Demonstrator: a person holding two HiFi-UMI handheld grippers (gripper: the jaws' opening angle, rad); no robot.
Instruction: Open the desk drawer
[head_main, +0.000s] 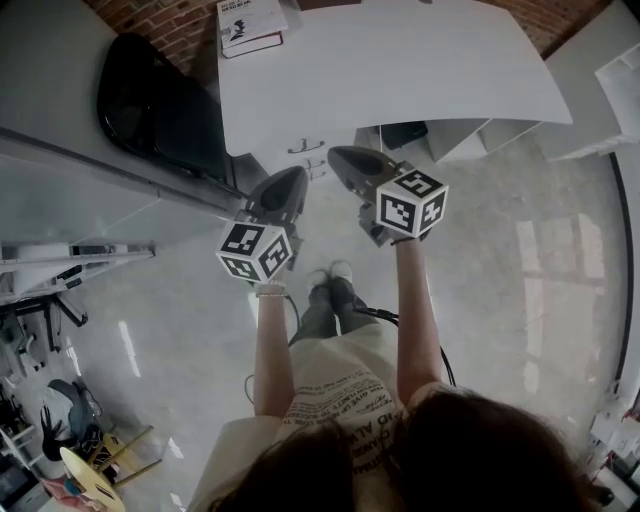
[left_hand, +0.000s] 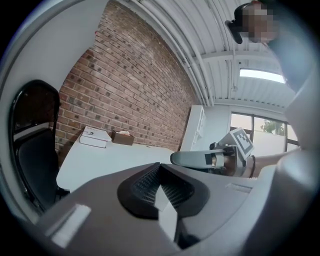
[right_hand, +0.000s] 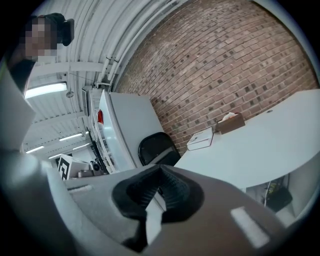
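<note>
Desk drawer (head_main: 306, 147): closed, tucked under the desk's (head_main: 400, 70) near edge, handle visible in the head view only. Left gripper (head_main: 296, 177) and right gripper (head_main: 337, 156): both clamped shut on nothing, near the drawer front, not touching. In gripper views: just desktop, brick wall (left_hand: 125, 85), black chair (right_hand: 157, 146).

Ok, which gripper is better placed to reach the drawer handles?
Right, narrowly: the right gripper sits beside the drawer handles under the desk, the left gripper slightly farther back. Both jaws are shut.
</note>
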